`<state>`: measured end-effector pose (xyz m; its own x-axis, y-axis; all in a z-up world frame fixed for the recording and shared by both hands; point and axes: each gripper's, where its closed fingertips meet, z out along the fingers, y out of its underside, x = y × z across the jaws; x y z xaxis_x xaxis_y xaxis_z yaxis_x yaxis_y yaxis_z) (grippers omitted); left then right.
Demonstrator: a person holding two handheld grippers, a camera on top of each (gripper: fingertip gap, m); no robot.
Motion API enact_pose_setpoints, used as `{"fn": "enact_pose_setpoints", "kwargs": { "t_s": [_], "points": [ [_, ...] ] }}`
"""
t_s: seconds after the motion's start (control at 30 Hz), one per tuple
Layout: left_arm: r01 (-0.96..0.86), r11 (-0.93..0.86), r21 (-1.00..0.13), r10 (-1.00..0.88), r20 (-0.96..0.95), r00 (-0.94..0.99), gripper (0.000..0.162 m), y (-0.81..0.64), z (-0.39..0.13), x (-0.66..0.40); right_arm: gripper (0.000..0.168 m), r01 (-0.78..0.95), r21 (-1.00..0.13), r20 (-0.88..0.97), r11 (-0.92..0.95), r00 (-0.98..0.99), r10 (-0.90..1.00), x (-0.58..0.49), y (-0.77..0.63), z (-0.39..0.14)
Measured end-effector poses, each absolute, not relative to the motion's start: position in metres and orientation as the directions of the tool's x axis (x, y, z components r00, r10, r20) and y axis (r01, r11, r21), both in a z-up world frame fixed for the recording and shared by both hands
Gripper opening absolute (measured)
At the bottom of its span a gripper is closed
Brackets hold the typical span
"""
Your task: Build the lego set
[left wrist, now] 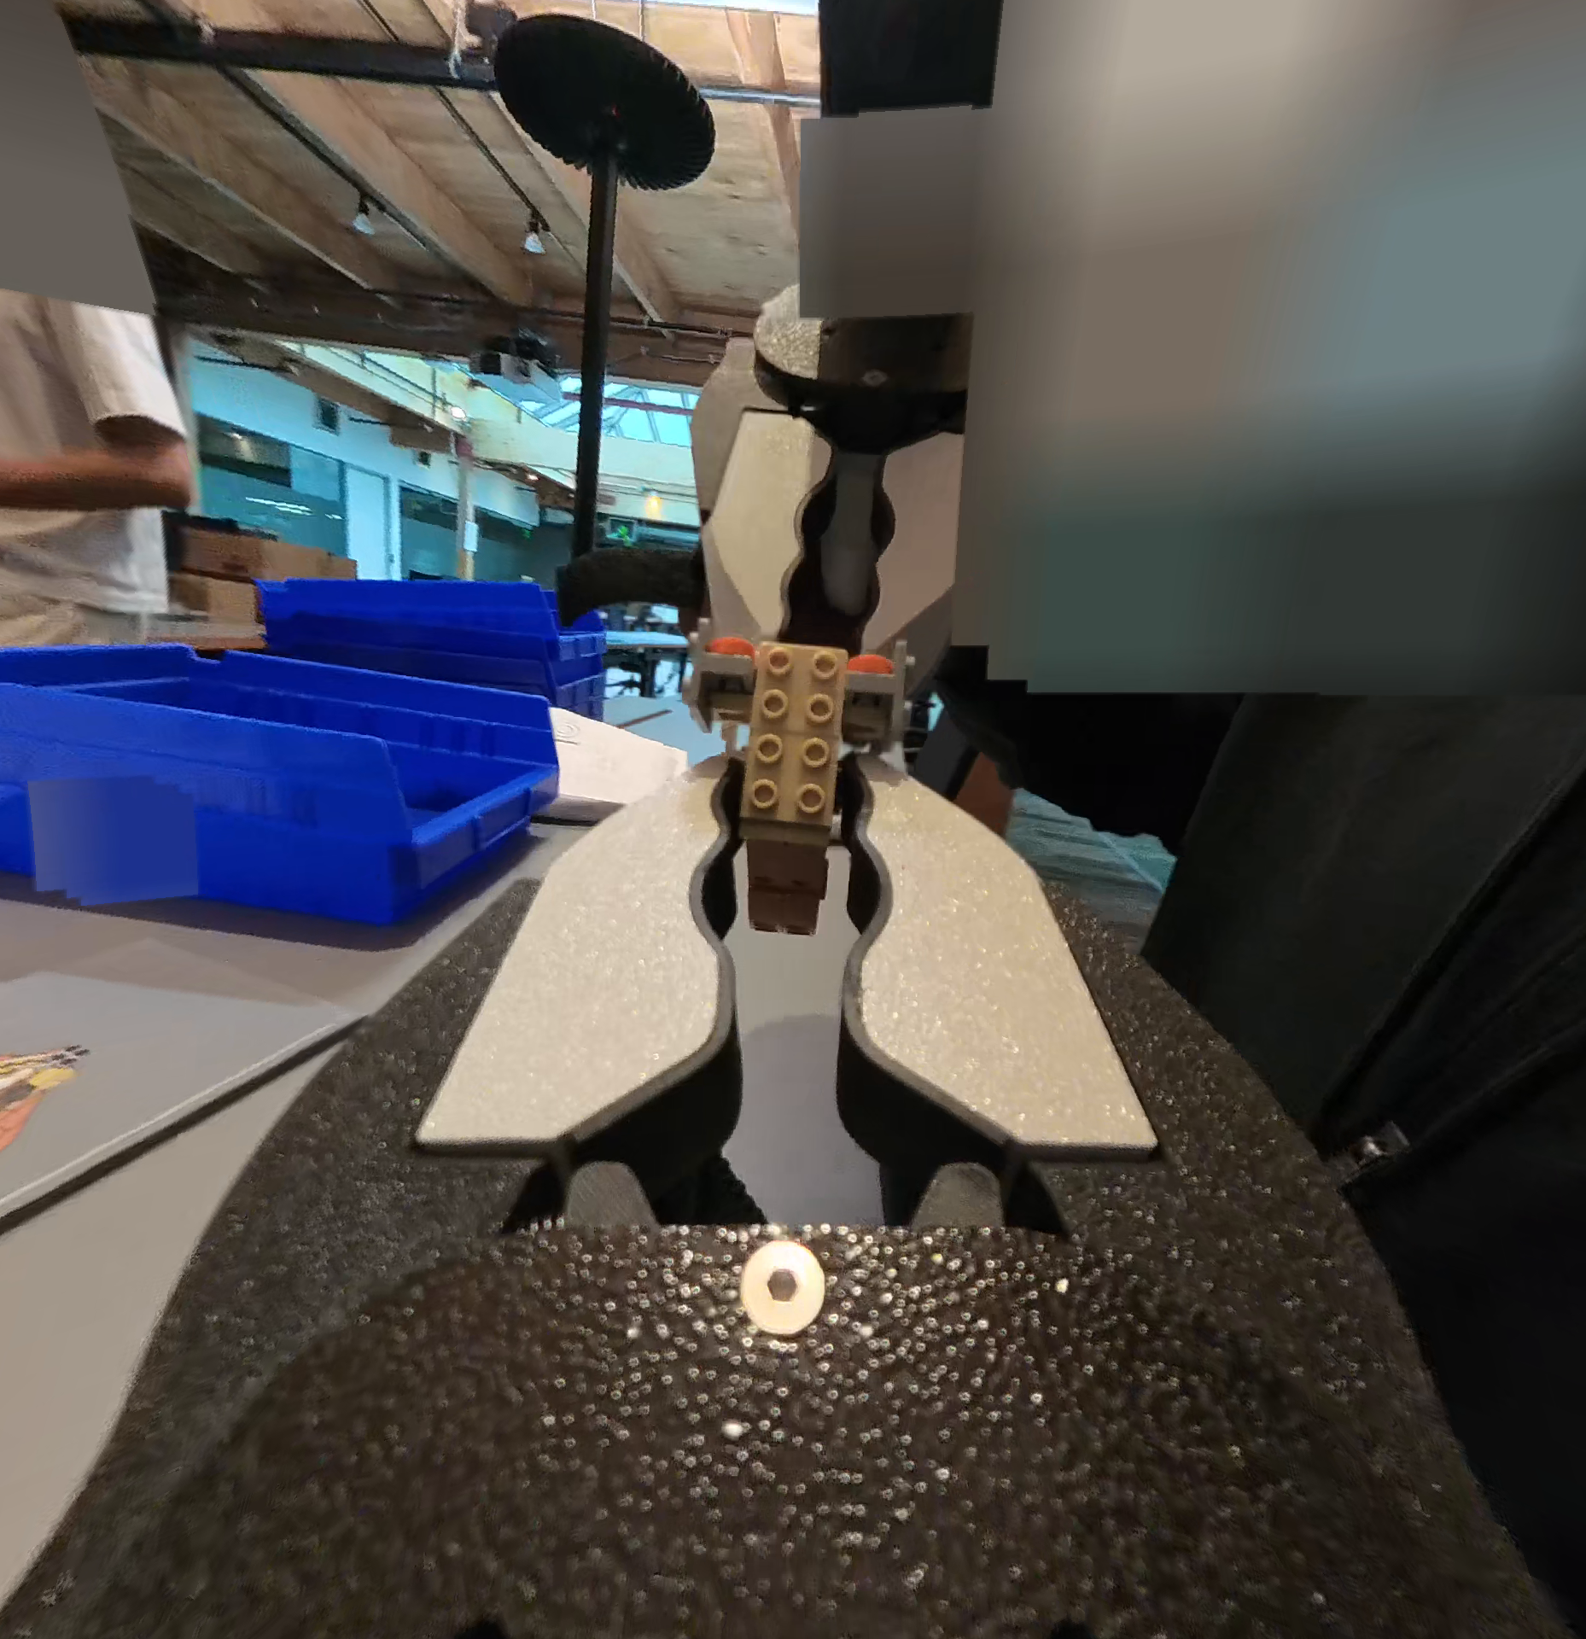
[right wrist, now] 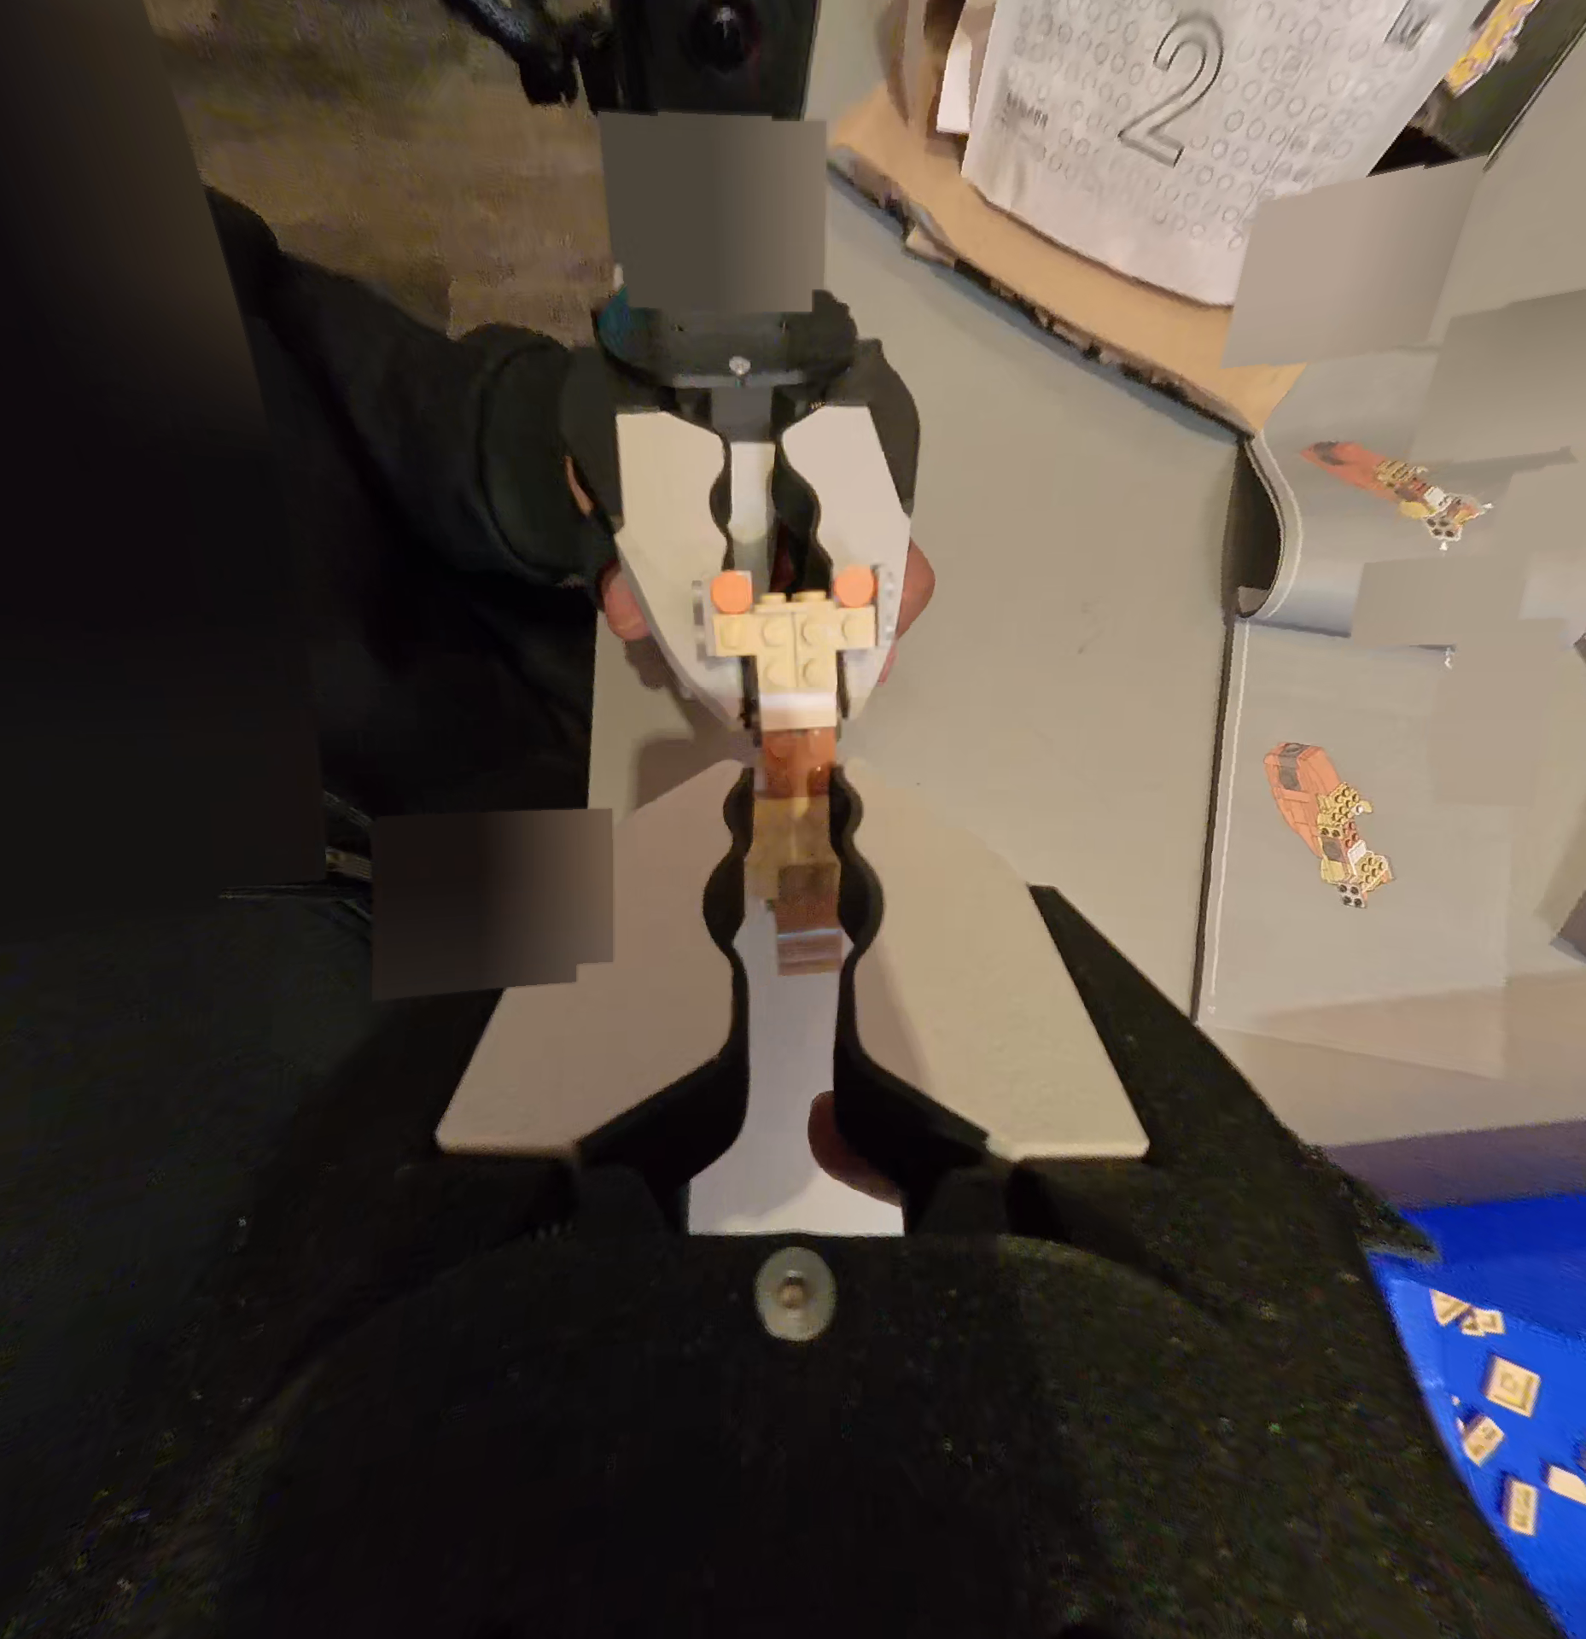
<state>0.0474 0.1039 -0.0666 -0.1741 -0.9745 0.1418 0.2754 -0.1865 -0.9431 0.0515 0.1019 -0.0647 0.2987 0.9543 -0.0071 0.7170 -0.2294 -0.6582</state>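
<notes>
The lego assembly [left wrist: 788,780] is hanging in the air between the two grippers, above the edge of the grey table [left wrist: 151,1020], its long axis running straight from one gripper to the other. The left gripper [left wrist: 788,816] is pinching the brown end, its fingers [left wrist: 630,940] closed to a narrow gap around the bricks. The right gripper [right wrist: 794,843] is facing it from the opposite side, its fingers [right wrist: 940,976] likewise drawn in tight on the far end of the assembly [right wrist: 794,709]. In the left wrist view the tan studded plate is facing up toward the camera, and two orange round pieces [left wrist: 732,647] are sitting at the end nearer the right gripper. Left of the assembly, blue bins [left wrist: 266,780] are standing on the table. An instruction booklet [right wrist: 1357,798] is lying open to the right of the assembly in the right wrist view.
</notes>
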Motion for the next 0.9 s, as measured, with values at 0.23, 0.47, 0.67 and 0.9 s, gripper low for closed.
{"fn": "enact_pose_setpoints", "kwargs": {
  "t_s": [0.23, 0.47, 0.67, 0.9],
  "points": [
    [0.298, -0.119, -0.947, -0.985, 0.076, -0.153, 0.020, 0.098, -0.070, 0.047, 0.000, 0.611, -0.783, 0.080, -0.119, 0.288, 0.954, 0.044, 0.098, -0.031],
    [0.270, -0.045, -0.962, -0.992, 0.010, -0.129, 0.020, 0.095, -0.072, 0.049, 0.000, 0.674, -0.731, 0.084, -0.103, 0.239, 0.967, 0.037, 0.099, -0.051],
    [0.224, 0.014, -0.974, -0.993, -0.040, -0.113, 0.020, 0.094, -0.077, 0.051, 0.000, 0.667, -0.735, 0.051, -0.124, 0.236, 0.970, 0.037, 0.099, -0.059],
    [0.201, 0.042, -0.979, -0.990, -0.068, -0.120, 0.020, 0.091, -0.075, 0.056, 0.000, 0.642, -0.755, 0.034, -0.136, 0.246, 0.969, 0.037, 0.098, -0.058]
  ]
}}
